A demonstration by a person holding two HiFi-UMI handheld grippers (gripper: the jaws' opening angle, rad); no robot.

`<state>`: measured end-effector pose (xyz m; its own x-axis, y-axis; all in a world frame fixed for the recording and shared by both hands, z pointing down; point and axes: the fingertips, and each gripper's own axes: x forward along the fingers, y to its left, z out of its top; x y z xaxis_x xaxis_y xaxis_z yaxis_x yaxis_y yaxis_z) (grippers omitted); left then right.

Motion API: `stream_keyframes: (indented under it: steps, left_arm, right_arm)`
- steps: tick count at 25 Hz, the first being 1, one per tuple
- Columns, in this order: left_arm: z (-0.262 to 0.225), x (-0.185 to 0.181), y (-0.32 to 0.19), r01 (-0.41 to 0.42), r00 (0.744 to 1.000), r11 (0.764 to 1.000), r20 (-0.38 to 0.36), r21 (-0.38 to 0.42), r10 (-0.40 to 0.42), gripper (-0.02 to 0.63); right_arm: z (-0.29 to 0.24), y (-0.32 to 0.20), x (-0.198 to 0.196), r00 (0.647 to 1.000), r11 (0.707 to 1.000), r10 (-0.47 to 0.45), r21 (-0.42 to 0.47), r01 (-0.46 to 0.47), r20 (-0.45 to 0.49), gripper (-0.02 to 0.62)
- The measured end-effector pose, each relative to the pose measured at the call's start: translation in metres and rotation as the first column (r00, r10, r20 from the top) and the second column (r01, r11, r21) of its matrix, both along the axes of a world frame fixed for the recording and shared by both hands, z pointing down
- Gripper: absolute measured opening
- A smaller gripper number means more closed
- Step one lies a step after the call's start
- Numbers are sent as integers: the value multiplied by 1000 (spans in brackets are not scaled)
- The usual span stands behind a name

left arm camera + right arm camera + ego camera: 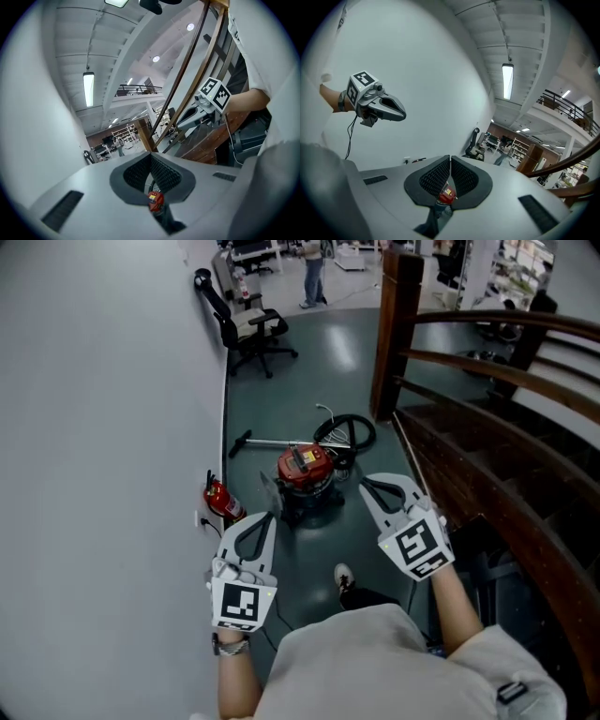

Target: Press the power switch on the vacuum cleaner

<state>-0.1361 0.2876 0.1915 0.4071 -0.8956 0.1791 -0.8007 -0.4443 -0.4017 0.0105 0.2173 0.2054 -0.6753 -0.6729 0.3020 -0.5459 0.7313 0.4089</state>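
Note:
The vacuum cleaner (305, 467) is a red canister on a dark base, standing on the floor ahead, with a yellow label on its lid. Its black hose (345, 432) coils behind it and a metal wand (272, 442) lies to the left. I cannot make out the switch. My left gripper (265, 515) is shut and empty, short of the canister on its near left. My right gripper (366, 486) is shut and empty too, near its right side. In the left gripper view the canister (155, 200) shows small below the closed tips (151, 154). The right gripper view shows the canister (446, 194) the same way.
A red fire extinguisher (220, 498) stands by the white wall (103, 474) on the left. A wooden staircase railing (487, 371) runs along the right. A black office chair (246, 326) stands farther back, and a person (312, 273) is far off. My shoe (343, 576) is below.

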Motion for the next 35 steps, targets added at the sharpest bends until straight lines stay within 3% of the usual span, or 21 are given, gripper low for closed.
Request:
stream_keyframes:
  steps: [11,22,35]
  left_arm:
    - [-2,10,-95,16,1000,1000,20,-14,-15,0]
    - [11,9,-140,54,997,998,60,-36,-51,0]
    - [27,25,-184,63,998,994,35,-91,-60,0]
  right_arm:
    - [-3,-91,6,999,999,-48,12,48,-26,31]
    - [8,-139,1,995,995,-100,-25,99,-28,31]
    - [24,-175,8,993,992,-113,-64,112,-20,31]
